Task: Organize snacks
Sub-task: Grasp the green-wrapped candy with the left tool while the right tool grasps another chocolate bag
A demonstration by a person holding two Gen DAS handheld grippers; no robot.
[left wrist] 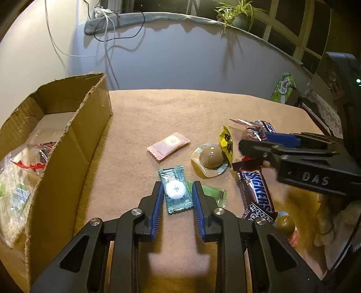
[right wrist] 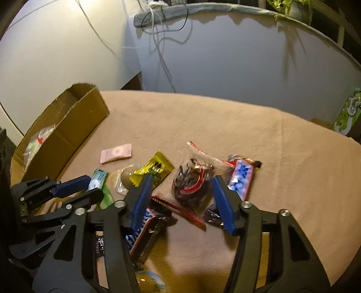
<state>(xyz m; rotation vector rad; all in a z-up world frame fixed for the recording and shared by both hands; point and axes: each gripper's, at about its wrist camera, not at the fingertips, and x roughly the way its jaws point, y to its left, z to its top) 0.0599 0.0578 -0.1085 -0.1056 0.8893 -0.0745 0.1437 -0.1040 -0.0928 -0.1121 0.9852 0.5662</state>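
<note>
Snacks lie on a tan cloth. My left gripper (left wrist: 177, 190) is open, its jaws on either side of a teal candy packet (left wrist: 175, 191). Beside it lie a green packet (left wrist: 213, 195), a pink packet (left wrist: 168, 146), a brown jelly cup (left wrist: 209, 159), a yellow packet (left wrist: 226, 140) and a Snickers bar (left wrist: 256, 195). My right gripper (right wrist: 181, 181) is open, its jaws on either side of a clear bag of dark sweets (right wrist: 193, 186). A small Snickers (right wrist: 241, 174) lies to its right. A cardboard box (left wrist: 67, 144) at left holds several snack packets.
A second jelly cup (left wrist: 285, 225) lies near the front edge of the cloth. A green carton (left wrist: 284, 89) stands at the far right. Cables and a potted plant (left wrist: 239, 15) are on the ledge behind.
</note>
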